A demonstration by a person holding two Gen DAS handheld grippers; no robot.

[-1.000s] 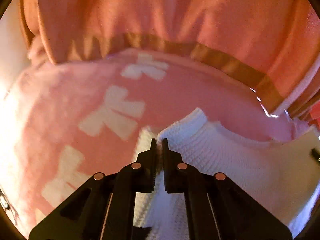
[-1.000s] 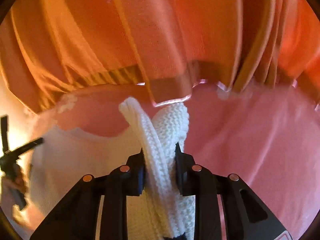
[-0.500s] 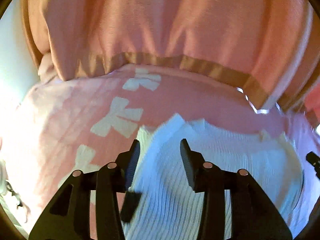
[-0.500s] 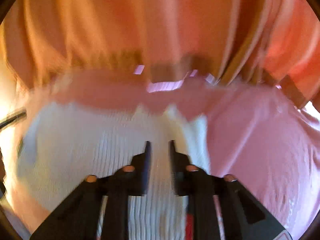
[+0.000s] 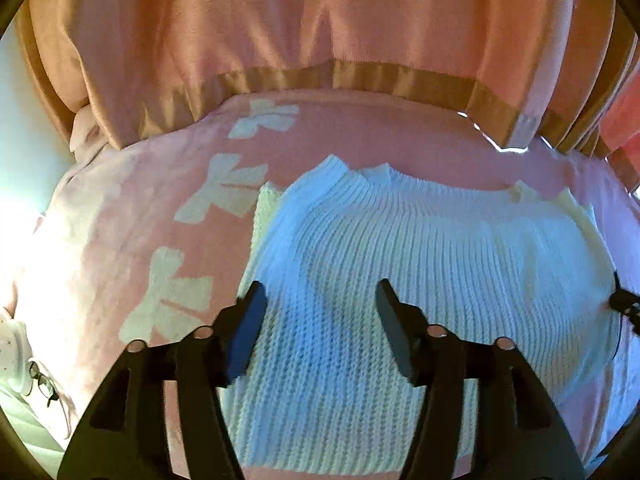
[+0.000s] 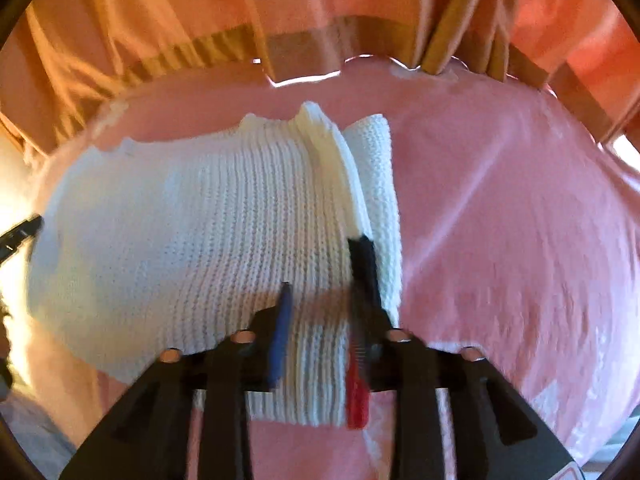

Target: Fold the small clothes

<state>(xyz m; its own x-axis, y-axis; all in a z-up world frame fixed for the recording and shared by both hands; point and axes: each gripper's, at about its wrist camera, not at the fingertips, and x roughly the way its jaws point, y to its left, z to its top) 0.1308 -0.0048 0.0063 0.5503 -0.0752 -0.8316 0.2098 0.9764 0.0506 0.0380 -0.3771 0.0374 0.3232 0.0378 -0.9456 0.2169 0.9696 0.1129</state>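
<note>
A white ribbed knit garment [image 5: 400, 264] lies folded flat on a pink blanket [image 5: 104, 232] with white bow shapes. My left gripper [image 5: 320, 300] is open and empty, hovering just above the garment's near left part. In the right wrist view the same garment [image 6: 192, 232] shows with its folded right edge stacked in layers. My right gripper [image 6: 326, 272] is open and empty over that right edge; its fingers are apart with knit showing between them.
Orange-pink curtains with a tan band [image 5: 360, 76] hang behind the blanket and reach its far edge; they also show in the right wrist view [image 6: 280, 44]. A white object and glasses [image 5: 24, 364] lie at the left. The other gripper's tip [image 5: 624, 304] shows at the right.
Both grippers opened and let go of the white knit garment, then drew back. The garment now lies flat on the blanket.
</note>
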